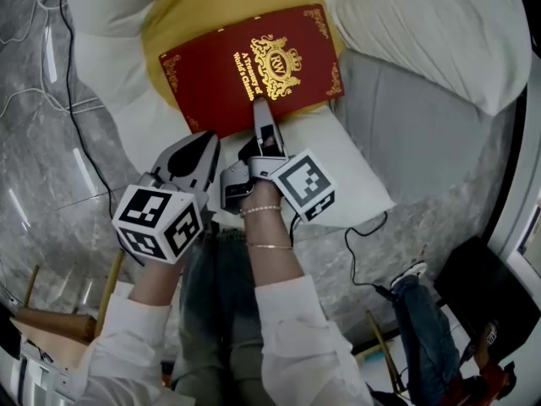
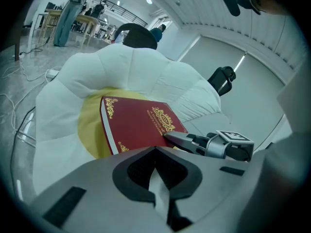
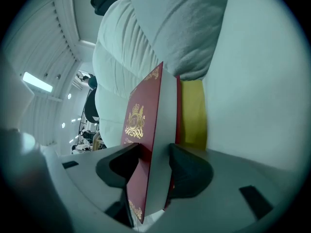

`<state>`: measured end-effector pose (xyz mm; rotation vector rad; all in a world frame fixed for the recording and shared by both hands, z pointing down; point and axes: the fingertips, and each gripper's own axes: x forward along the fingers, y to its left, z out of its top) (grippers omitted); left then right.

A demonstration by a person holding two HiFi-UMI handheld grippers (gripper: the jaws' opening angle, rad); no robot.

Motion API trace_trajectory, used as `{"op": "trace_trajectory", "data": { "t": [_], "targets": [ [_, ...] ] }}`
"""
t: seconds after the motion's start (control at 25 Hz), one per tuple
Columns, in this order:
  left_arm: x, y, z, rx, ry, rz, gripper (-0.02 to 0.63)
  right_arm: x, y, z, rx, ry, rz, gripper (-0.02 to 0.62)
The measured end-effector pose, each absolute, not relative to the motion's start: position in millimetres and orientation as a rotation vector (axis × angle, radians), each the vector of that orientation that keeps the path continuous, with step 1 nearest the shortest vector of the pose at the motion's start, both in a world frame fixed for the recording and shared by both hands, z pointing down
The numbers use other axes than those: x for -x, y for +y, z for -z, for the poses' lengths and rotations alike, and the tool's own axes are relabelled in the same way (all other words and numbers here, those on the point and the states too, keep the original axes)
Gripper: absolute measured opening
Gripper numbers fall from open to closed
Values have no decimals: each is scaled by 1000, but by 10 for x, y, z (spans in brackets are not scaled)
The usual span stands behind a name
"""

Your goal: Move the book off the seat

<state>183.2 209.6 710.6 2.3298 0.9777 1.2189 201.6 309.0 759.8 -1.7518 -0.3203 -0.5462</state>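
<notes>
The book [image 1: 254, 68] lies flat, cover up, on a yellow cushion [image 1: 173, 15] at the upper centre of the head view, so it's not off the seat [image 1: 363, 184] yet. Its near edge is clamped between the jaws of the right gripper [image 1: 264, 121], cover on one pad and back on the other. The left gripper [image 2: 155, 152] is clenched on nothing, parked just beside the right one.

Probable trouble: only a thin strip of the edge is pinched, so once lifted the far end could droop, twist in the pads or slide out altogether. The squishy cushion isn't much help either.

The seat looks like a puffy white and grey beanbag thing. Grey marbled floor [image 1: 42, 150] is seen on the left, with a black cable [image 1: 72, 100] trailing across it. A big bright hall with ceiling lights is shown in the left gripper view.
</notes>
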Motion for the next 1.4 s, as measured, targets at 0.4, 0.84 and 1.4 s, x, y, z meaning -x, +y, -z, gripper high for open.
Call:
{"op": "trace_trajectory", "data": {
  "t": [0.4,0.84,1.4],
  "targets": [
    [-1837,2085,-6914,-2363,974,-1156,5,-1939,3120,-7439,1750,-265,505,183],
    [-2181,1673,-6847,-2450,888,-1069,6,-1894,3150,-7427,1777,-239,513,170],
    [-2220,1471,-7033,-2449,769,-1132,19,-1885,3186,-7423,1747,-196,482,155]
  ]
}}
